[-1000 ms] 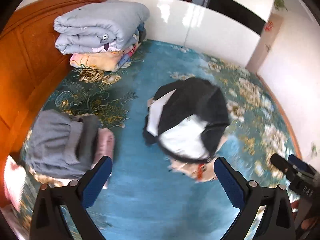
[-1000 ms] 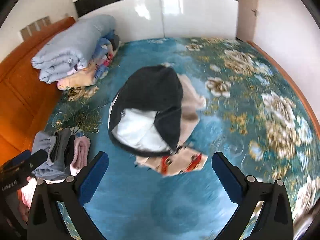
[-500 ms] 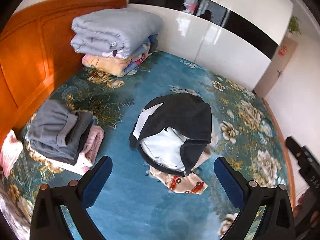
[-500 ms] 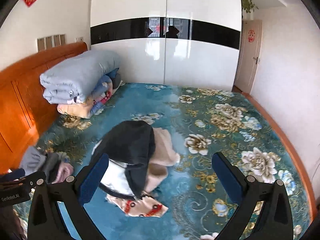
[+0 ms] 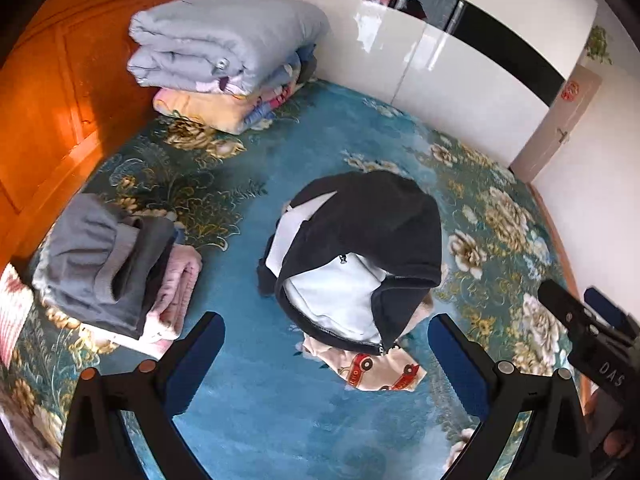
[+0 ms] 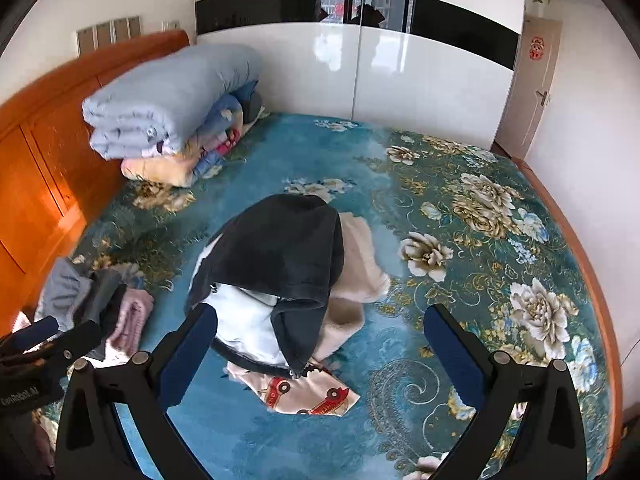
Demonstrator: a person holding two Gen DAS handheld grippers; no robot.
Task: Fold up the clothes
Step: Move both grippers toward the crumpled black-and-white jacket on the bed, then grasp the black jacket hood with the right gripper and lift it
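A heap of unfolded clothes lies mid-bed: a black and white zip jacket [image 5: 360, 248] on top, a beige garment [image 6: 360, 264] under it, and a cream cloth with red cars [image 5: 380, 370] at the near edge. The jacket also shows in the right wrist view [image 6: 280, 264]. My left gripper [image 5: 326, 346] is open and empty, held above the bed just short of the heap. My right gripper [image 6: 320, 334] is open and empty, also above the heap's near edge. The right gripper shows at the left view's right edge [image 5: 588, 332].
A stack of folded grey and pink clothes [image 5: 108, 272] lies at the left by the orange wooden headboard [image 5: 44, 92]. Folded quilts [image 5: 224, 52] are piled at the far left corner. The teal floral bedspread [image 6: 460, 240] stretches right. White wardrobe doors [image 6: 360, 80] stand behind.
Both grippers have lifted and tilted up from close over the bed, then settled; the heap looks farther away than a second ago. The clothes have not moved.
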